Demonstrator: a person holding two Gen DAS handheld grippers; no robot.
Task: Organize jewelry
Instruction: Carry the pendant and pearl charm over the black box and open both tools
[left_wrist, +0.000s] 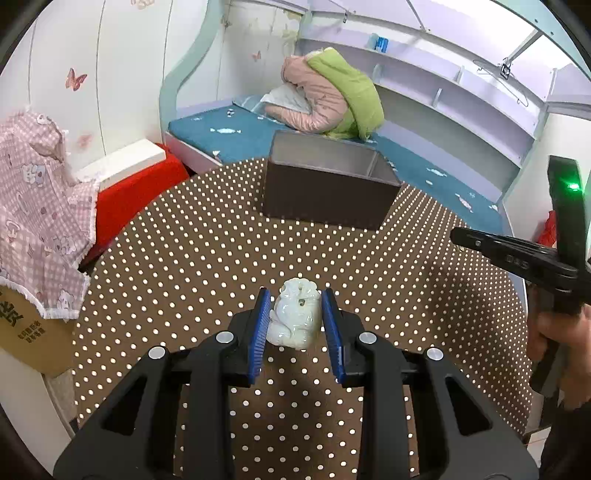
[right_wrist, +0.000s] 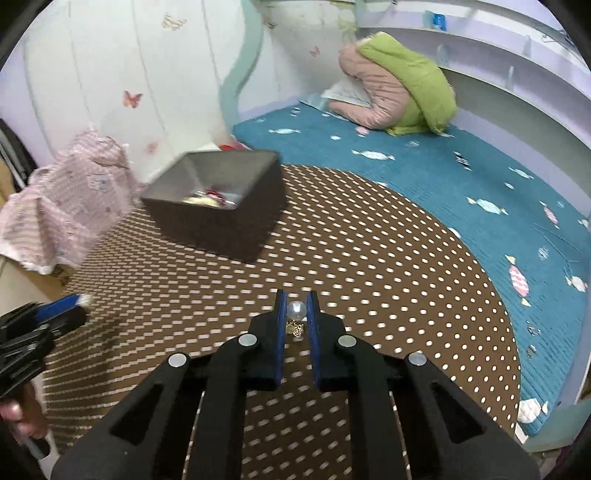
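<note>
My left gripper (left_wrist: 296, 308) is shut on a pale green-white carved jade pendant (left_wrist: 295, 314), held over the brown polka-dot table (left_wrist: 192, 266). My right gripper (right_wrist: 298, 309) is shut on a pearl earring (right_wrist: 296, 310) with a small gold piece hanging under the pearl. The dark brown open box (left_wrist: 328, 192) stands at the far side of the table; in the right wrist view the box (right_wrist: 221, 206) holds several pieces of jewelry, red and pale. The right gripper shows at the right edge of the left wrist view (left_wrist: 517, 254).
A bed with a teal cover (right_wrist: 424, 177) and a pink and green jacket (left_wrist: 332, 96) lies behind the table. A pink checked cloth (left_wrist: 40, 214) lies at the left, over a cardboard box (left_wrist: 26, 332). A red cloth (left_wrist: 133, 195) sits beyond the table's left edge.
</note>
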